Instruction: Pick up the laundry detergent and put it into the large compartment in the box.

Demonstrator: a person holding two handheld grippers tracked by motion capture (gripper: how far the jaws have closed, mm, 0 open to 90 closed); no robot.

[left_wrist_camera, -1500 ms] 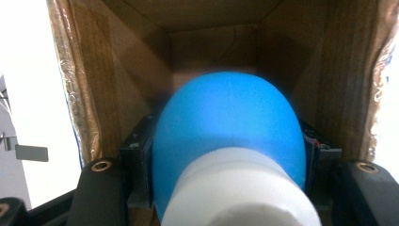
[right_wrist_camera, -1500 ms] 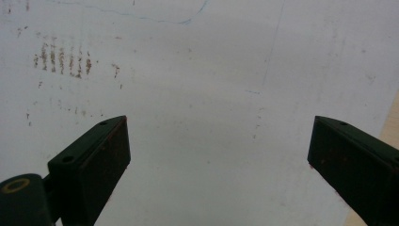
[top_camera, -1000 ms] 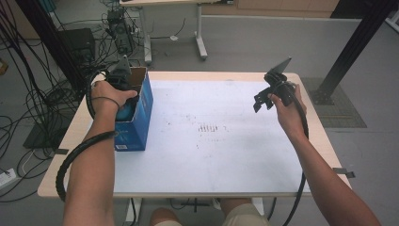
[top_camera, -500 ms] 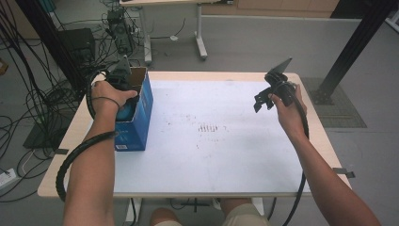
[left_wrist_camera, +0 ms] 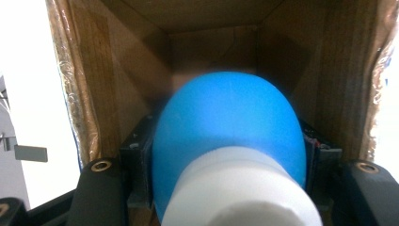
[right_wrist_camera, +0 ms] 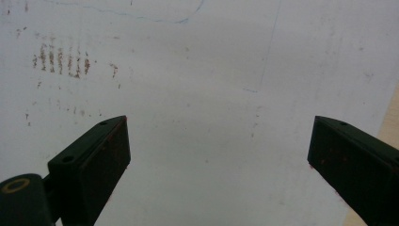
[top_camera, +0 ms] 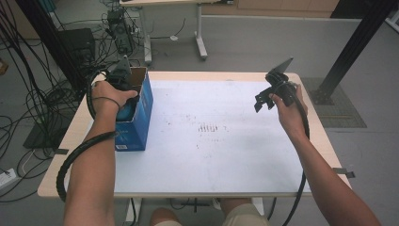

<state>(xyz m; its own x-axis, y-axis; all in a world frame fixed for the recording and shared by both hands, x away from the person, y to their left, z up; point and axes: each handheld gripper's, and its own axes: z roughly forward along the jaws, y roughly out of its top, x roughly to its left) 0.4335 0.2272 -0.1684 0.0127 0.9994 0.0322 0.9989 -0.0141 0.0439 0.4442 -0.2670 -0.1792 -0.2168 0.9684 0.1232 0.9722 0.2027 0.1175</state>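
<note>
My left gripper is clamped on the blue bottle, its white cap toward me, pointing into the open cardboard box ahead, while my right gripper hangs with jaws apart well across the table.

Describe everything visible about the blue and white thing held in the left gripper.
The blue and white object has a rounded, smooth, matte blue body and a white cylindrical end toward the camera, like a bottle with a cap, though it is blurred. It sits clamped between the jaws of the left gripper, blue end pointing into the open cardboard box. Whether it touches the box's inside cannot be told.
</note>
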